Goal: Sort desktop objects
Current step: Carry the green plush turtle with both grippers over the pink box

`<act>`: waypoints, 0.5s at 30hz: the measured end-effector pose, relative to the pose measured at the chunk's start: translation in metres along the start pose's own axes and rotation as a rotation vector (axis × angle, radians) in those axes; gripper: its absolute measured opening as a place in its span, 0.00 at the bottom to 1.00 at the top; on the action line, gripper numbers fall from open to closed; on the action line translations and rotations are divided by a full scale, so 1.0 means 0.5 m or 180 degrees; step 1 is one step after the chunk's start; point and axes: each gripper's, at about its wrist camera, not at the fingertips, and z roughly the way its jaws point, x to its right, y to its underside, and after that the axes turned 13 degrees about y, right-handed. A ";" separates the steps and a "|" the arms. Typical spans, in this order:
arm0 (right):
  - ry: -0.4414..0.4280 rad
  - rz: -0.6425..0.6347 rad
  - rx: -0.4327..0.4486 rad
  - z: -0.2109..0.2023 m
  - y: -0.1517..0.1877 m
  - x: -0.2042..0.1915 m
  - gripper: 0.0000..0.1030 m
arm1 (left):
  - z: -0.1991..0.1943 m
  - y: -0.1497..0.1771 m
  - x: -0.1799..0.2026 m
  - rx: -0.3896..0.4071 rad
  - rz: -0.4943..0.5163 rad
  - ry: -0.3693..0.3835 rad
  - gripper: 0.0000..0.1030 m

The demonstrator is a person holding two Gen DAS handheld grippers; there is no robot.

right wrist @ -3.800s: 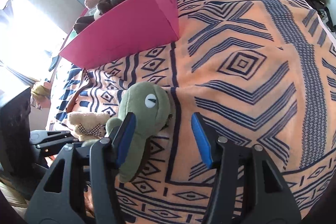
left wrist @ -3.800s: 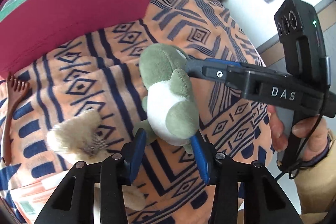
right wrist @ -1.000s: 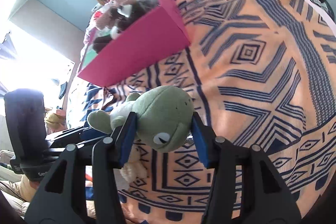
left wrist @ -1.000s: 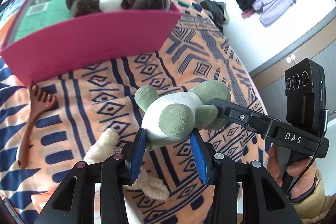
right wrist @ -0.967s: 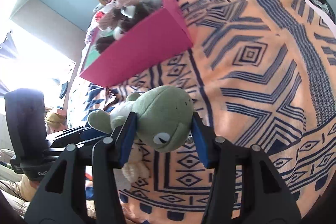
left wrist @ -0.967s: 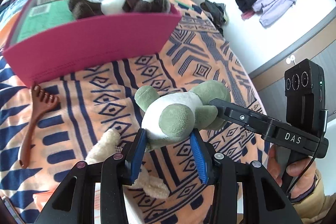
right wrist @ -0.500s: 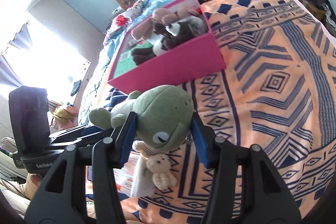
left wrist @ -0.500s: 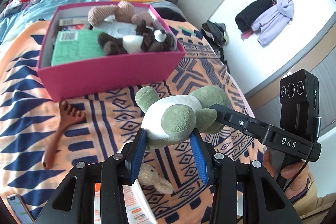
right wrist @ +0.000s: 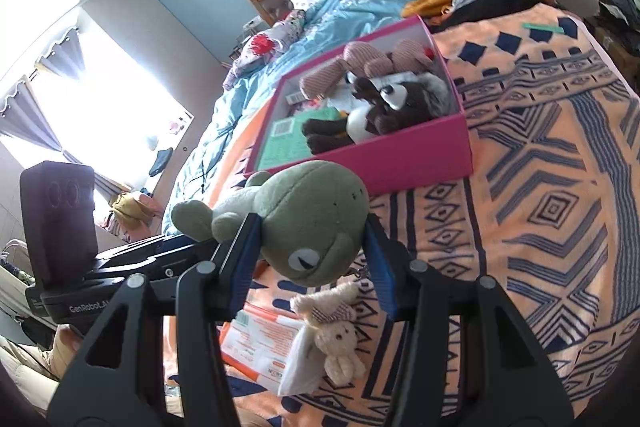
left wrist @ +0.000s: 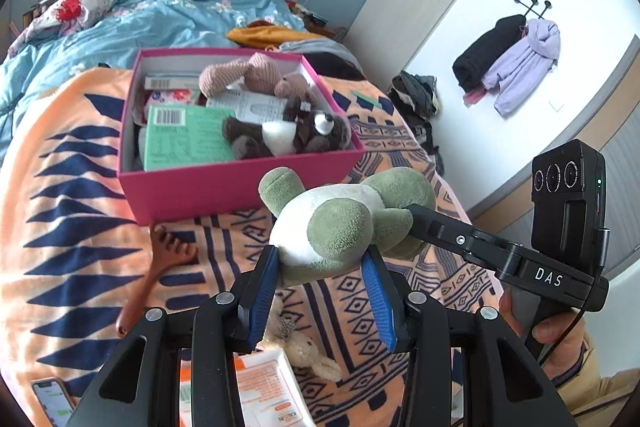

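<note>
A green and white plush frog (left wrist: 340, 223) hangs in the air above the patterned blanket. My left gripper (left wrist: 322, 283) is shut on its body and legs. My right gripper (right wrist: 308, 251) is shut on its head (right wrist: 316, 223); it also shows in the left wrist view (left wrist: 440, 227) at the frog's right. The pink box (left wrist: 224, 187) lies beyond the frog, holding a brown plush raccoon (left wrist: 288, 135), a pink knitted toy (left wrist: 248, 75) and a green packet (left wrist: 180, 139). The box also shows in the right wrist view (right wrist: 400, 159).
A brown wooden scratcher (left wrist: 156, 267) lies left of the frog. A small beige teddy (right wrist: 338, 331) and an orange-white packet (right wrist: 260, 343) lie below the grippers. A phone (left wrist: 52, 403) is at the lower left. A blue duvet (left wrist: 140, 23) covers the far bed.
Both grippers have lifted the frog higher off the blanket. The inside of the pink box has come into fuller view, and the teddy and packet now show below.
</note>
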 end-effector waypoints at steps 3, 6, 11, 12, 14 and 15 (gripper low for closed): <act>-0.0033 -0.0055 0.0025 0.000 -0.012 -0.011 0.52 | -0.012 -0.009 0.000 0.0066 0.0005 -0.0025 0.42; -0.0073 -0.0130 0.0043 0.002 -0.028 -0.024 0.52 | -0.021 -0.018 -0.001 0.0135 0.0003 -0.0067 0.42; -0.0145 -0.0266 0.0080 0.004 -0.056 -0.045 0.52 | -0.040 -0.032 -0.001 0.0262 -0.0018 -0.0147 0.42; -0.0171 -0.0294 0.0089 0.005 -0.062 -0.049 0.52 | -0.044 -0.035 0.000 0.0290 -0.0015 -0.0177 0.42; -0.0221 -0.0338 0.0099 0.008 -0.071 -0.055 0.52 | -0.049 -0.038 0.001 0.0328 -0.0011 -0.0227 0.42; -0.0244 -0.0360 0.0104 0.009 -0.075 -0.057 0.52 | -0.052 -0.041 0.001 0.0348 -0.0017 -0.0252 0.42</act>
